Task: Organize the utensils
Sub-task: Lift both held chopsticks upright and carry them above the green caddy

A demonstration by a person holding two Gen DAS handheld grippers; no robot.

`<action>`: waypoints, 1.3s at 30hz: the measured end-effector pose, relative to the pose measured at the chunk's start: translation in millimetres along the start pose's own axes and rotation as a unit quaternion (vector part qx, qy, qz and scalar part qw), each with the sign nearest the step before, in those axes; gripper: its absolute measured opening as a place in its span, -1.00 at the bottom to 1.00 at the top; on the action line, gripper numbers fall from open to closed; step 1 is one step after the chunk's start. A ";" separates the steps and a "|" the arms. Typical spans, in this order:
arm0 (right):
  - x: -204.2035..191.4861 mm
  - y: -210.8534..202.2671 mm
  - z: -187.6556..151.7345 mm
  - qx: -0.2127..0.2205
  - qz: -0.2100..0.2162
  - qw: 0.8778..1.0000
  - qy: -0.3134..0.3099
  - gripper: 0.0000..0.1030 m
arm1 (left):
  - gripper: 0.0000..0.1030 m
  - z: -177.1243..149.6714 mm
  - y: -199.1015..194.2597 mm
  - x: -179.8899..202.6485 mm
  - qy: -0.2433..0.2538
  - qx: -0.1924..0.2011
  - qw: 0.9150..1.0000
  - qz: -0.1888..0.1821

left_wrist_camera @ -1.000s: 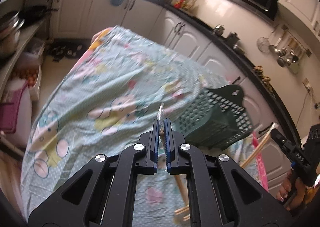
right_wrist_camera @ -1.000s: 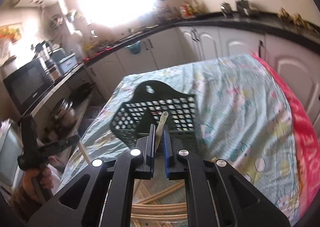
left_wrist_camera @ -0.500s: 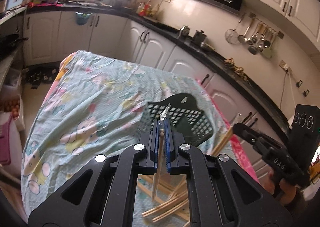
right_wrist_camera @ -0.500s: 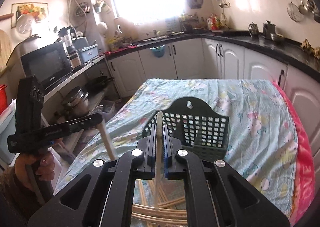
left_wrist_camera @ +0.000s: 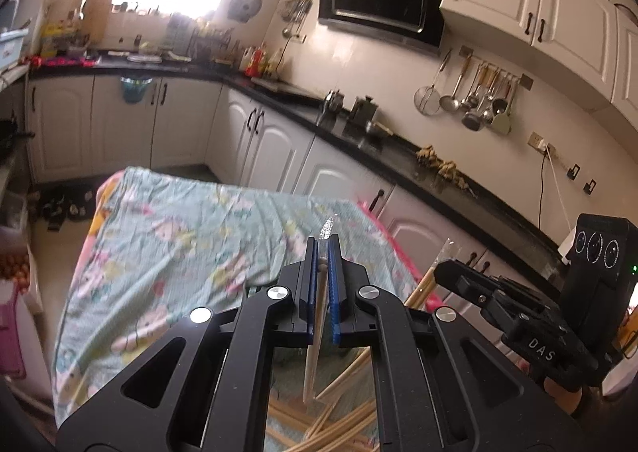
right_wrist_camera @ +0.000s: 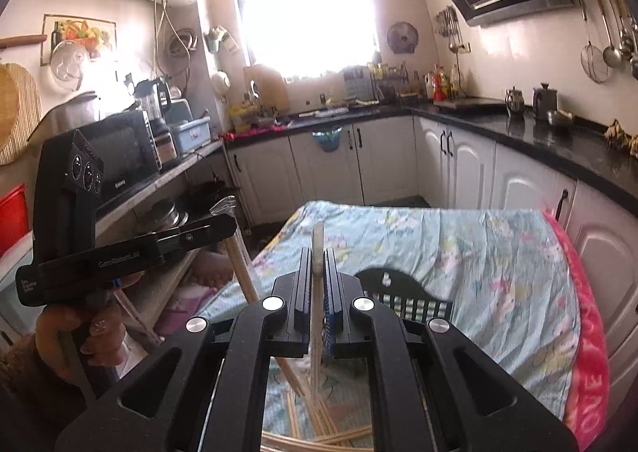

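pinching one wrapped chopstick (left_wrist_camera: 317,316) each, the left gripper (left_wrist_camera: 323,252) and right gripper (right_wrist_camera: 318,264) hang closed above the cloth-covered table (right_wrist_camera: 470,252). loose chopsticks (left_wrist_camera: 339,412) sprawl underneath, a black basket (right_wrist_camera: 402,292) just beyond, cabinets (right_wrist_camera: 398,161) all around.

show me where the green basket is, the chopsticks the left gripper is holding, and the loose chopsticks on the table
Green basket (right_wrist_camera: 402,294): right wrist view, on its mesh back wall.
Held chopsticks (left_wrist_camera: 319,316): left wrist view, on the wrapped shaft between the closed left gripper's fingers.
Loose chopsticks (left_wrist_camera: 343,422): left wrist view, on the pile's crossed sticks.
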State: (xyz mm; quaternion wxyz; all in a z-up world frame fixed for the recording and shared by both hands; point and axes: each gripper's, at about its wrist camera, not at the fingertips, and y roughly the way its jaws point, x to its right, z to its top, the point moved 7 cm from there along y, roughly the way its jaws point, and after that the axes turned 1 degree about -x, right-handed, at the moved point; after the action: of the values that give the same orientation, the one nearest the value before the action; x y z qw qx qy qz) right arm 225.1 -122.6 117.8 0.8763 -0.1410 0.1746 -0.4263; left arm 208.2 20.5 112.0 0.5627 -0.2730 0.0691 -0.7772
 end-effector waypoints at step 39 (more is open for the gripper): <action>80.7 15.6 40.8 0.053 -0.108 0.993 0.005 -0.89 | -0.95 36.2 44.1 -8.8 0.054 0.063 0.995 0.061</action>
State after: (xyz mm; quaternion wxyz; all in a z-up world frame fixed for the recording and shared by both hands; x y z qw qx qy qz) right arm 299.8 -173.5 133.4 0.8304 -0.1106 0.1394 -0.5279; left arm 265.2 20.1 121.1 0.6205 -0.1901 0.0667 -0.7579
